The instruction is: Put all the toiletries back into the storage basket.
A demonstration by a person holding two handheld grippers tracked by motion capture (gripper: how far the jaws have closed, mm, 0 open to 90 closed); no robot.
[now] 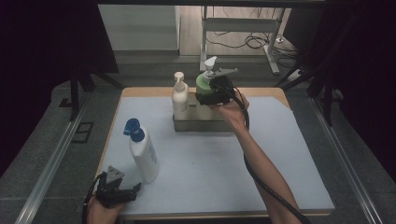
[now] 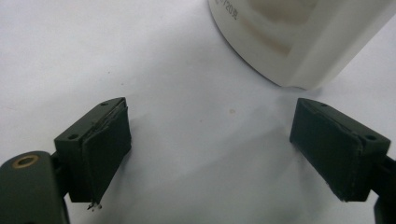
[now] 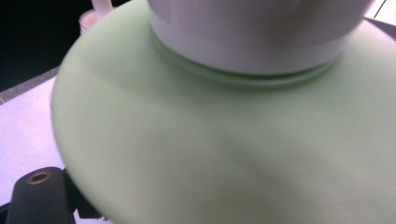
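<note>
The left gripper (image 1: pixel 122 192) rests low at the near edge, jaws spread; the blue-capped white bottle (image 1: pixel 142 151), its print unreadable, stands just beyond the fingertips. Farther off, the outstretched right gripper (image 1: pixel 211 91) clasps the green pump bottle (image 1: pixel 203 82) over the metal tray (image 1: pixel 201 125).

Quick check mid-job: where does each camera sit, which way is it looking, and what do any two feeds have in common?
High view: above the person's side, looking forward and down at the table; both forearms, left gripper, right gripper.
Left gripper view: on the left gripper, jaws apart, facing the white bottle.
Right gripper view: on the right gripper, close against the green bottle.
Shared: the green bottle also shows in the high view, as does the white bottle.
</note>
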